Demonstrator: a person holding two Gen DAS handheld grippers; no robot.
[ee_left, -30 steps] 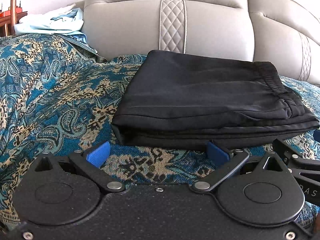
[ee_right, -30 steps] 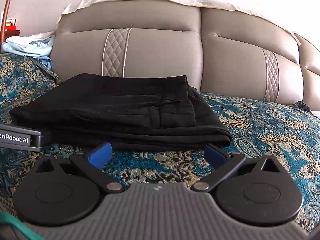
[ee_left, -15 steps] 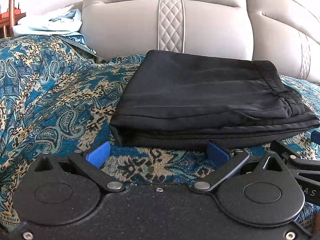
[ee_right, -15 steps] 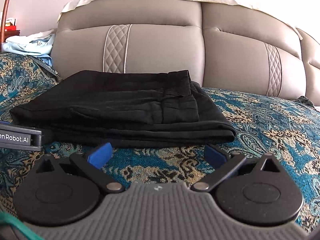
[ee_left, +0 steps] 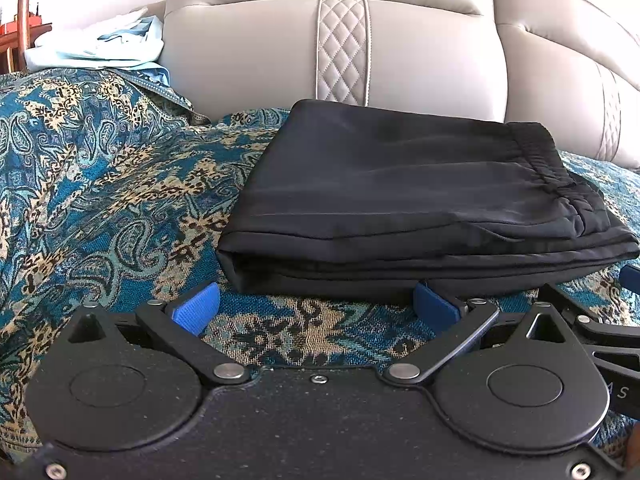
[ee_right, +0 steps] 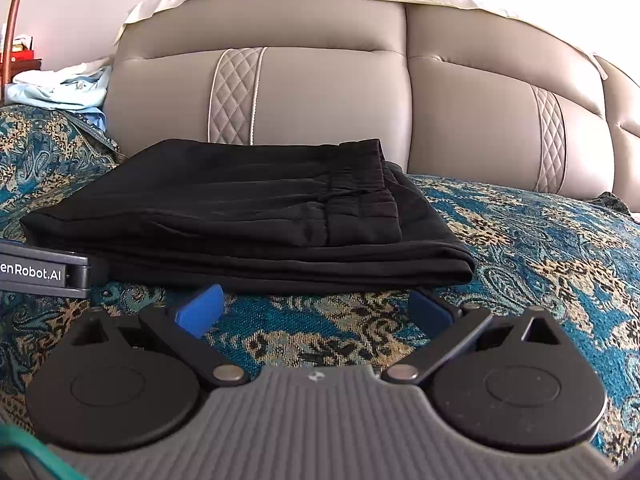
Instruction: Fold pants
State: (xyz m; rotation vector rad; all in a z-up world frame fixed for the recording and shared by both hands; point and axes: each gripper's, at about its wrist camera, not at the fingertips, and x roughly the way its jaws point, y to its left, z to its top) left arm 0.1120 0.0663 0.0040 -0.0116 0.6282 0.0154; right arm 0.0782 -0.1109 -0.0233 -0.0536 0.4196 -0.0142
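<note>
We see 2 grippers, 1 per camera, each with 2 blue-padded fingers. In the left wrist view, the left gripper (ee_left: 316, 306) has its jaws spread wide with nothing between them but patterned cloth; its left blue pad (ee_left: 195, 307) lies clear of the pants, while the right pad sits just at the near edge of the folded stack. In the right wrist view, the right gripper (ee_right: 316, 308) is likewise spread wide and empty, both pads lying just short of the pants' near edge. Part of the other tool shows in each view: the right gripper's black frame at the right edge of the left view, and the left gripper's body (ee_right: 44, 268), lettered "enRobot.AI", at the left edge of the right view, beside the pants' left corner.

We count 1 pair of black pants (ee_left: 404, 196), folded into a flat rectangular stack of several layers, with the gathered elastic waistband (ee_left: 538, 160) on top toward the right. It lies on 1 teal and gold paisley bedspread (ee_left: 100, 184), directly ahead of both grippers. Behind it stands 1 padded grey headboard (ee_right: 320, 96) with 2 quilted diamond strips visible in the right view. At the far left, 1 heap of pale blue cloth (ee_left: 100, 50) rests on the bedspread by the headboard.
</note>
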